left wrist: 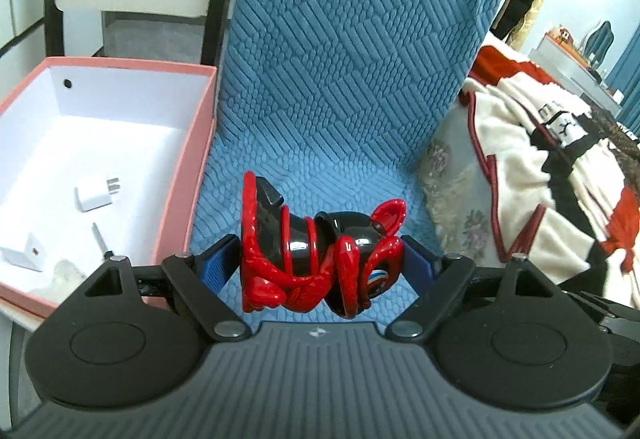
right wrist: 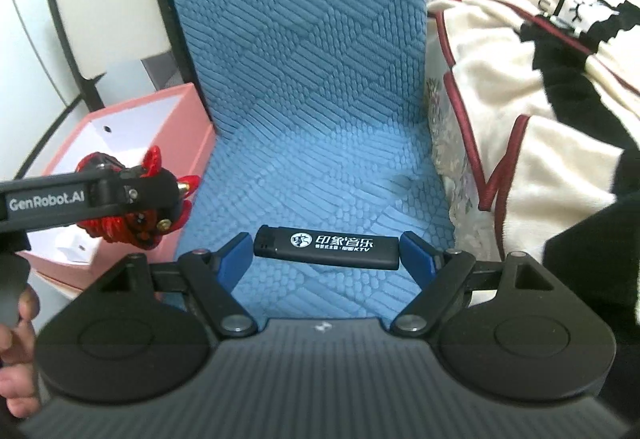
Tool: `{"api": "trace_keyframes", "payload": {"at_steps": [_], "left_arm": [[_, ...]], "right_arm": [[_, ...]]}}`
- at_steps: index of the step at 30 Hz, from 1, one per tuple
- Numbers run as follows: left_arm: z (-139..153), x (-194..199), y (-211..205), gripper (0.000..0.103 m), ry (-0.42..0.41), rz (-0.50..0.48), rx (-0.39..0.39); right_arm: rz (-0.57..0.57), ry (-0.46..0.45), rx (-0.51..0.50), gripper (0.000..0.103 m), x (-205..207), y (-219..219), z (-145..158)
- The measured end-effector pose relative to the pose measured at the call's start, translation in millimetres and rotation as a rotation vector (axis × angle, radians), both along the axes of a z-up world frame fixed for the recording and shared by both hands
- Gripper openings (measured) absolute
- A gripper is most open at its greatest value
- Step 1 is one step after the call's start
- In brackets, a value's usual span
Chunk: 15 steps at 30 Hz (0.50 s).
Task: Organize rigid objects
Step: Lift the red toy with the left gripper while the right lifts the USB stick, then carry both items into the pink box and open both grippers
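Left gripper (left wrist: pixel 322 259) fingers pinch the red-and-black figurine (left wrist: pixel 320 255) crosswise; right gripper (right wrist: pixel 326 253) fingers clamp the black lighter (right wrist: pixel 328 242) end to end.

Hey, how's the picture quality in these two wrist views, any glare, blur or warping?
Left wrist: sharp, white glare spots on the glossy red and black figurine, pink box edges bowed by the fisheye. Right wrist: lighter print crisp, hand at the left edge blurred, corners stretched.
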<state>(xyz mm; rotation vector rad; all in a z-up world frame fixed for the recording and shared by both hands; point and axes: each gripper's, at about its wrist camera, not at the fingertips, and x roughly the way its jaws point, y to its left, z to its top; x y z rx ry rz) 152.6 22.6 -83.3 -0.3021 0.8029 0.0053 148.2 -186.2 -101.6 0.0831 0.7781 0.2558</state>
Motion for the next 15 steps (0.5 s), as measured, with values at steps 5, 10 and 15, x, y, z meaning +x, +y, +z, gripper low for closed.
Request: {"api": "trace_keyframes", "payload": {"at_steps": [5, 10, 15], "left_arm": [[21.7, -21.3, 15.3, 0.087, -0.017, 0.016, -0.001], [39.5, -41.6, 39.3, 0.087, -0.036, 0.041, 0.006], [48.8, -65.7, 80.2, 0.087, -0.054, 0.098, -0.006]], "right_arm": [[0.015, -0.030, 0.014, 0.083, -18.0, 7.1, 25.5], [0.075, -0.058, 0.023, 0.083, -27.8, 31.5, 46.0], [0.157, -0.092, 0.019, 0.083, -37.5, 72.4, 63.6]]}}
